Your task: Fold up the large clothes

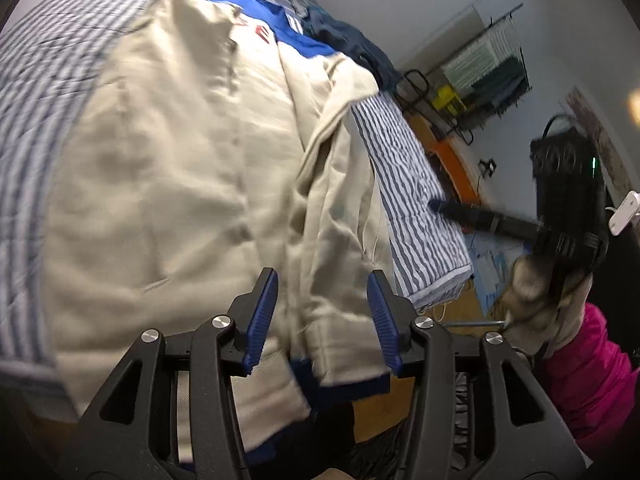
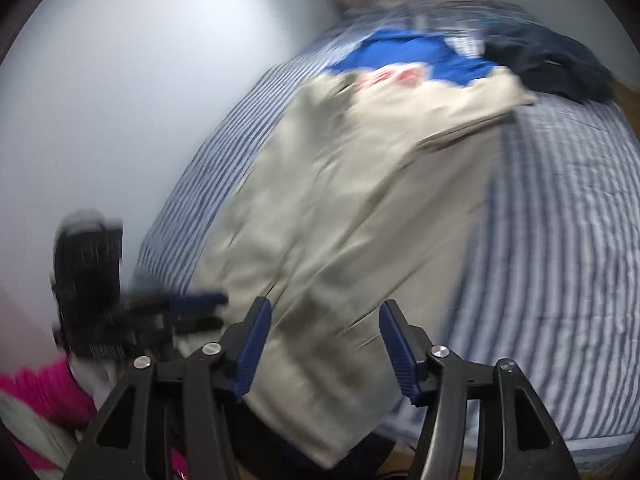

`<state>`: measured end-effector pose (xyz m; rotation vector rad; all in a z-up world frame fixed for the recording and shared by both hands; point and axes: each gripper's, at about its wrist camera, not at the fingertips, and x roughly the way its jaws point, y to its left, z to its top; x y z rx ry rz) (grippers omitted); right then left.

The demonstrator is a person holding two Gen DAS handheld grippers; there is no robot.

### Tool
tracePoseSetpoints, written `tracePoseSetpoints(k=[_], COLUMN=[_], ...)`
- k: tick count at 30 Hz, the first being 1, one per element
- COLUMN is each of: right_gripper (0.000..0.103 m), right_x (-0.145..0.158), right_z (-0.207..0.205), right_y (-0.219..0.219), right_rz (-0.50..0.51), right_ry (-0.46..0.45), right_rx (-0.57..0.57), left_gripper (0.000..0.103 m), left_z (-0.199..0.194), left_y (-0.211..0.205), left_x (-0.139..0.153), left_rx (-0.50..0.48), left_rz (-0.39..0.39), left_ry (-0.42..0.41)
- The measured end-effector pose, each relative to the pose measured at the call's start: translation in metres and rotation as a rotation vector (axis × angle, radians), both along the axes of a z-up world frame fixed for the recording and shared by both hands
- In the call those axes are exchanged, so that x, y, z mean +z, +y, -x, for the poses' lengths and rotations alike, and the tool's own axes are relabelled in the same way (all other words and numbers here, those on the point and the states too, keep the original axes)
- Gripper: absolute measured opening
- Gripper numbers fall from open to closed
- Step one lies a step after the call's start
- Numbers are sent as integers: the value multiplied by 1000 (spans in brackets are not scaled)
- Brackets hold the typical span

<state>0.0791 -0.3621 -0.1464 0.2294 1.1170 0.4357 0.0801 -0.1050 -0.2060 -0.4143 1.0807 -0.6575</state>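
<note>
Your left gripper stands with its jaws spread about halfway, the blue pads apart and pressing on nothing; the beige garment lies beneath and between them, its folded edge running down through the gap. Whether a pad brushes the cloth you cannot tell. Your right gripper is likewise parted, a little wider, hanging over the near end of the same beige garment with nothing pinched.

The garment is spread lengthwise on the striped bedsheet, its lower edge hanging over the near side of the bed. At its far end a blue garment with red lettering shows from under it, and a dark navy garment lies heaped beside that.

From the left wrist view, your right gripper appears at the right, held by a gloved hand with a pink sleeve behind it.
</note>
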Motion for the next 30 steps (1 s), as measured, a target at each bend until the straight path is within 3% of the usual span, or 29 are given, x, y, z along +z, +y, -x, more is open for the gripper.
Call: tracePoseSetpoints(k=[3,7,20,28,30], right_gripper=[69,71,77,75,69], right_x=[2,1,-34,-74,-81], right_z=[-22,-55,-164,-216,-226], right_y=[-28,-54,-114,-145,-143], right_rz=[-47,-40,-121,-255,-258], right_ry=[-19,-56,-67,-15,-6], right_rx=[-89,-158,-377,-530,-530], left_gripper=[48,56,56,16,12], left_z=[-12,-23,-52,-52,-51], left_y=[-17,-31,-51,-55,-57], left_x=[-7,-16,-41,-46,-43], left_rx=[-21,-40,-93,-100,-111], left_rz=[-19,-48,-75,-95,-98], left_ry=[10,16,69,130,122])
